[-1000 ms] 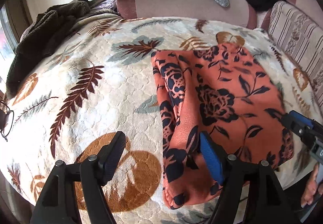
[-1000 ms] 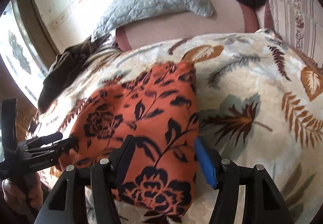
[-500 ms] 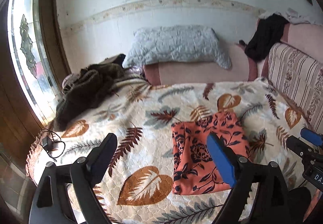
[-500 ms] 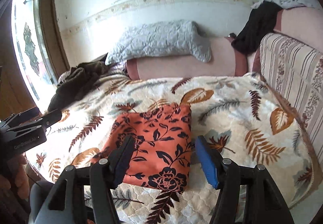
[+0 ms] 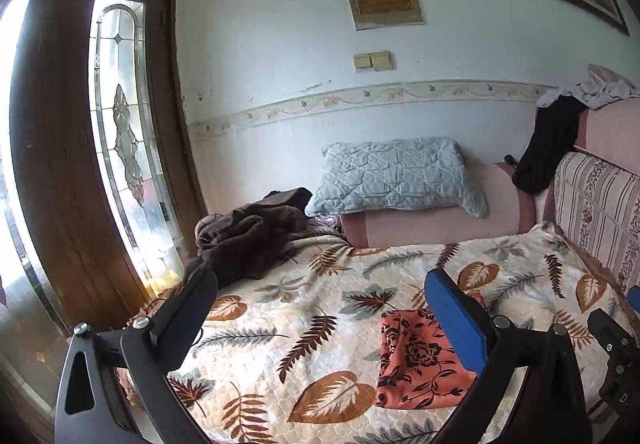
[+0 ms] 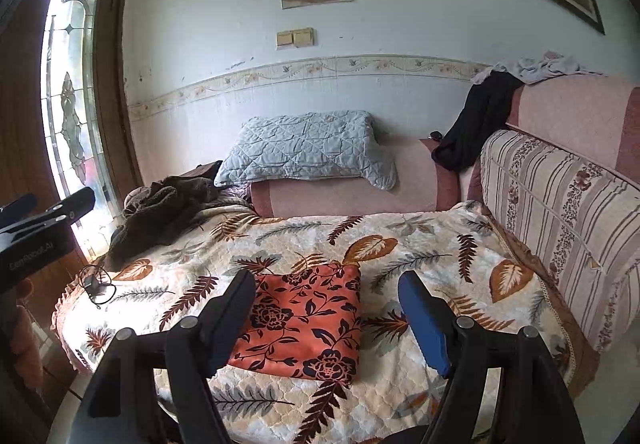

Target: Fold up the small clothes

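A folded orange cloth with a dark flower print (image 6: 308, 320) lies flat on the leaf-patterned bedspread (image 6: 432, 256). It also shows in the left wrist view (image 5: 416, 360), partly behind a blue pad. My left gripper (image 5: 320, 312) is open and empty, held well back from and above the cloth. My right gripper (image 6: 326, 308) is open and empty, also held back, with the cloth seen between its fingers. The left gripper shows at the left edge of the right wrist view (image 6: 40, 220).
A brown garment heap (image 6: 168, 212) lies at the bed's far left. A grey quilted pillow (image 6: 308, 148) rests on a pink bolster. A black garment (image 6: 476, 120) hangs over the striped sofa back (image 6: 560, 212). A dark cable (image 6: 96, 284) lies near the bed's left edge.
Both grippers have pulled far back and up from the cloth, which stays folded on the bed. Both remain open and empty.
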Demonstrator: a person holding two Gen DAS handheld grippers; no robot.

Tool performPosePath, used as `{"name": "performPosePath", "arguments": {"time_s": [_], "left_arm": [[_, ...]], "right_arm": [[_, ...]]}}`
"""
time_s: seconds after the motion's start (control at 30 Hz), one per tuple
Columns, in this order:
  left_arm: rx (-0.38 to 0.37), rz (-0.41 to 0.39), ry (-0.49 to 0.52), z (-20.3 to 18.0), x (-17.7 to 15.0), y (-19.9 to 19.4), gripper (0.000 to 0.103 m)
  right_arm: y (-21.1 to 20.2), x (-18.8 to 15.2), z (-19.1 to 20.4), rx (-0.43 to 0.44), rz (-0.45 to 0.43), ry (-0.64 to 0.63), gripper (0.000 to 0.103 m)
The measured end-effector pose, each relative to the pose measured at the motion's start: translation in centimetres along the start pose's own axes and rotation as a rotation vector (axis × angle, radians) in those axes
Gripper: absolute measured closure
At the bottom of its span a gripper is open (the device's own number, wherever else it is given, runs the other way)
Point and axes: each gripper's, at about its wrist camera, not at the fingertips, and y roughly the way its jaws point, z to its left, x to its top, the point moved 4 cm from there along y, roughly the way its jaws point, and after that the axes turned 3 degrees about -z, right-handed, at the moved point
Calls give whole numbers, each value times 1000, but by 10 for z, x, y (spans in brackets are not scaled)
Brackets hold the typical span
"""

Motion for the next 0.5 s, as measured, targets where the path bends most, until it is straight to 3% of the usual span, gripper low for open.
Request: {"name": "performPosePath", "arguments": {"time_s": [0.5], "left_arm": [[-22,-62,-2,8,17,-42,0]], "right_arm": [[-26,1,7,39,-25,29,26]]}}
